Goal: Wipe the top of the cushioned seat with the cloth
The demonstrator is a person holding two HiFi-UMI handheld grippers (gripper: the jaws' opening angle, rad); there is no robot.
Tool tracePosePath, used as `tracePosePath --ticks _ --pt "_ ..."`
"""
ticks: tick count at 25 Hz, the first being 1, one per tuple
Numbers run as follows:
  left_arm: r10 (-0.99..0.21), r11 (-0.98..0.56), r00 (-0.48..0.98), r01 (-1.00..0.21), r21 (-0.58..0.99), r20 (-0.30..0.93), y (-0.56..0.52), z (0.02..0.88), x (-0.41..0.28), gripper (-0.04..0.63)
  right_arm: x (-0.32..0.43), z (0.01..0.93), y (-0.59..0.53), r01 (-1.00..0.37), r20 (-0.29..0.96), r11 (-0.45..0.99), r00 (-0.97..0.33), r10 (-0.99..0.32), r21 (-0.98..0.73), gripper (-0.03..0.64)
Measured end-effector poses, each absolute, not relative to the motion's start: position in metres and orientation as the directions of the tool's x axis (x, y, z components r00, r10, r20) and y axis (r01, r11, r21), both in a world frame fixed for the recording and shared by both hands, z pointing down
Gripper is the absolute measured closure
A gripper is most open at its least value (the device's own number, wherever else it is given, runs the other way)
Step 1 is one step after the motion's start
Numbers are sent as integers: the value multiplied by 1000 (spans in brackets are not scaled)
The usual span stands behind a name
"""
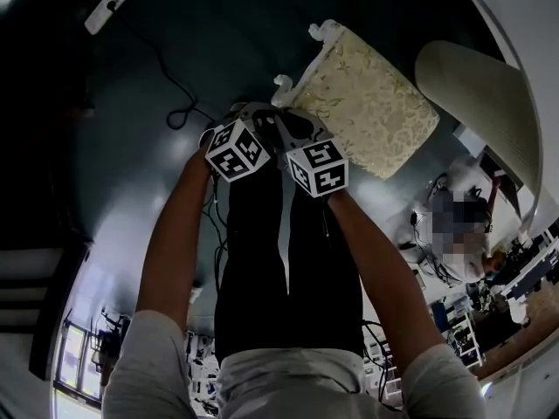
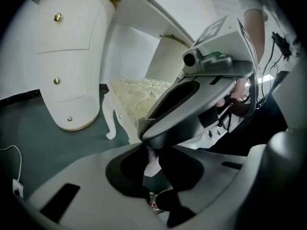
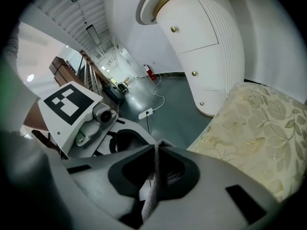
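Together, left hand-held gripper (image 2: 151,152) and right hand-held gripper (image 3: 156,146) both pinch one cloth (image 3: 151,193) near one cushioned seat (image 1: 367,103).

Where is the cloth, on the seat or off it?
Off it. The cloth hangs pinched between the shut jaws of the right gripper, beside the seat, whose top is bare.
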State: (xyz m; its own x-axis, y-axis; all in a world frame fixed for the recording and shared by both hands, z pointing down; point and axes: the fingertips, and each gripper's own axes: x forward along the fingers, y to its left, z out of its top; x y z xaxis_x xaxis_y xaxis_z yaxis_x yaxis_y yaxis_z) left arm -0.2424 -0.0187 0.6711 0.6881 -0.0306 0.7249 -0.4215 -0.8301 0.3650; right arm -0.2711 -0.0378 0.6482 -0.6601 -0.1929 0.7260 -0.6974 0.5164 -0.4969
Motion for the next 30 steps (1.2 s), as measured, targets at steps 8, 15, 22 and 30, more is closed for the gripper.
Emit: tracePosePath --ticks 8,15,22,30 --pt "-21 -819 696 -424 387 718 -19 671 -244 558 -256 637 -27 -689 730 564 -652 -207 -455 520" --pt "-75 -838 637 -457 298 767 -43 677 -256 558 -227 631 0 -734 794 579 -565 -227 -356 599" --pt "-108 -831 635 -481 281 765 -57 678 -245 558 -211 626 1 -814 820 517 -472 -323 -264 607" --pt "-167 -784 603 -561 266 780 -73 687 -238 558 -183 607 -27 -894 787 374 -410 -460 -247 607"
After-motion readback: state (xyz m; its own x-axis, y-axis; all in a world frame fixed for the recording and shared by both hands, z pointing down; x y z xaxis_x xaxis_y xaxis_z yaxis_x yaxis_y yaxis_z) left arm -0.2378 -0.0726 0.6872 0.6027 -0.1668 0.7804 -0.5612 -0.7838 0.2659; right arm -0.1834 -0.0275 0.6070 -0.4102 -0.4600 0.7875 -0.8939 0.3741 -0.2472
